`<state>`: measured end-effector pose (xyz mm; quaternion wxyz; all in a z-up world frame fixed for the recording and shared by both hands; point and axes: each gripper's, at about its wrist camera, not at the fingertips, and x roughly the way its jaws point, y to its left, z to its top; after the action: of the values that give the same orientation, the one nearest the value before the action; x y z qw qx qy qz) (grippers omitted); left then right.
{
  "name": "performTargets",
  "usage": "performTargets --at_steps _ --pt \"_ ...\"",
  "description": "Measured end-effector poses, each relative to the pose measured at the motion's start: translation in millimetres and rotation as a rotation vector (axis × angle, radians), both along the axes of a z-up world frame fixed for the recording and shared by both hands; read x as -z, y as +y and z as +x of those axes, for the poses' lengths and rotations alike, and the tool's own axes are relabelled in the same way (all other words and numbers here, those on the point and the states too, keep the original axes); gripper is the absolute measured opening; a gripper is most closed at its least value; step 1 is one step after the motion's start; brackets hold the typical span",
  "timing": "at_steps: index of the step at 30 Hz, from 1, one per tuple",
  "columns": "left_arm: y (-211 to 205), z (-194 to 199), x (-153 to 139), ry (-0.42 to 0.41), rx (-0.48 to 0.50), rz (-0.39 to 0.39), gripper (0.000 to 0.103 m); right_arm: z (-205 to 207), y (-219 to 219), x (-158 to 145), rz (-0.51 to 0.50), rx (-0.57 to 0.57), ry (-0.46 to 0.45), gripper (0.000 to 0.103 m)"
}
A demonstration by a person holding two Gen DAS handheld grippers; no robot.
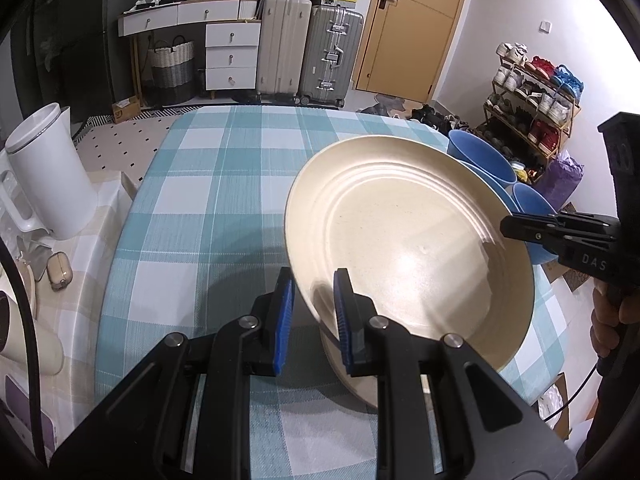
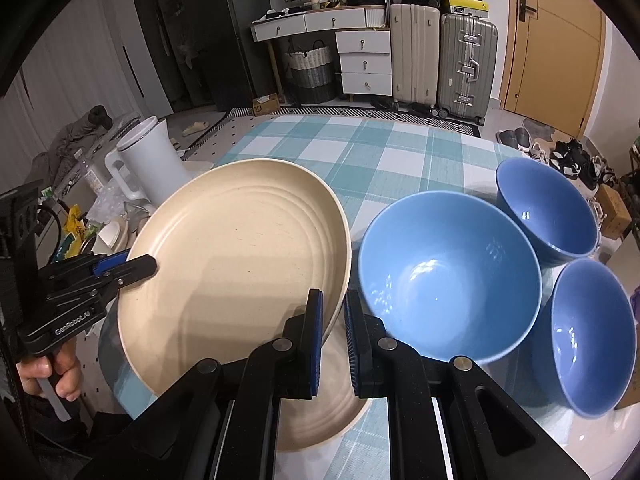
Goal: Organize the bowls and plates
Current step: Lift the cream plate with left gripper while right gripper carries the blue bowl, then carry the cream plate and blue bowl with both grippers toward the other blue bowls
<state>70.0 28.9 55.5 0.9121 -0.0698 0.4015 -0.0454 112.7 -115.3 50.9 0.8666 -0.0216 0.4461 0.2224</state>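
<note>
While the left wrist view shows the left gripper (image 1: 314,312) with fingers parted astride the rim of the tilted cream ridged plate (image 1: 412,240), not visibly clamping it, a slip could drop it onto the second cream plate (image 1: 352,384) beneath. The checked teal cloth (image 1: 224,200) covers the counter; suitcases stand beyond. In the right wrist view, the right gripper (image 2: 332,336) likewise straddles the opposite rim, slightly open; three blue bowls (image 2: 448,276) sit beside.

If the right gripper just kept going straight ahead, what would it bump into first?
Probably the cream plate: its rim already sits between the right gripper fingers. Beyond it is the big blue bowl.
</note>
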Motion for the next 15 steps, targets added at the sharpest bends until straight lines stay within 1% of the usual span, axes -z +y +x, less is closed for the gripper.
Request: performTargets --at_steps 8,15 --pt "-6.4 -10.9 6.4 0.004 0.010 0.020 0.017 -17.5 -6.6 10.6 0.025 0.021 0.011 0.012" --pt "-10.0 -17.6 14.7 0.016 0.019 0.022 0.017 -28.7 -11.7 16.8 0.051 0.033 0.015 0.012"
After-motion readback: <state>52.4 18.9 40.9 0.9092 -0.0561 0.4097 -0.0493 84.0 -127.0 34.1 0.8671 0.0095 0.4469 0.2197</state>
